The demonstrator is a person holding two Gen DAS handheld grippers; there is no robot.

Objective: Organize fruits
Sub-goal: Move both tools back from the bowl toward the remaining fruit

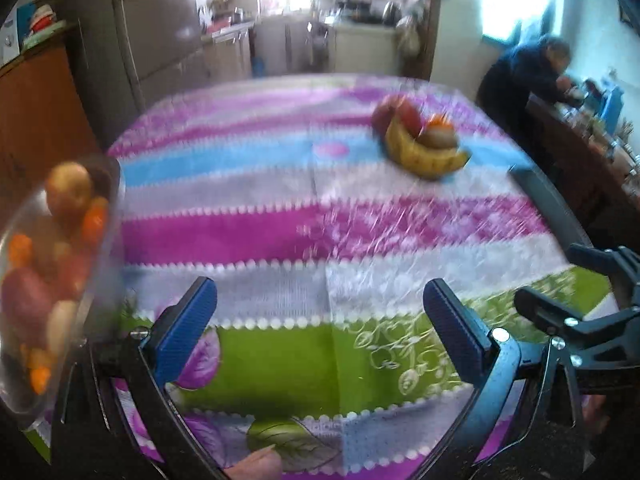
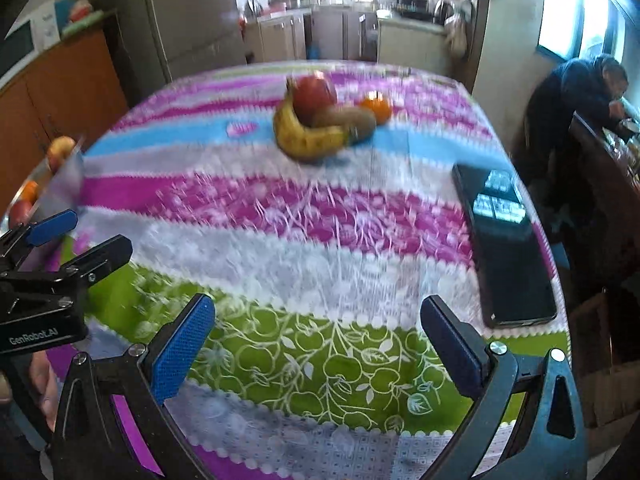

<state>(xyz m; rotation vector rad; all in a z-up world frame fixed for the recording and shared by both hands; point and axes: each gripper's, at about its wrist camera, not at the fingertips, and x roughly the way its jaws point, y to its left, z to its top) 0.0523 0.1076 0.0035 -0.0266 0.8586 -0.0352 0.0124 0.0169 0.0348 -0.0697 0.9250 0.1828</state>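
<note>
Fruit bowl [image 1: 60, 264] blurred, cut by left edge

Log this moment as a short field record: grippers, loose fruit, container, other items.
left gripper: open, empty, above the tablecloth
right gripper: open, empty
loose fruit: banana, red apple, kiwi, orange, clustered at the far side
container: clear bowl at left, already holding fruit
other: dark phone at right edge
</note>
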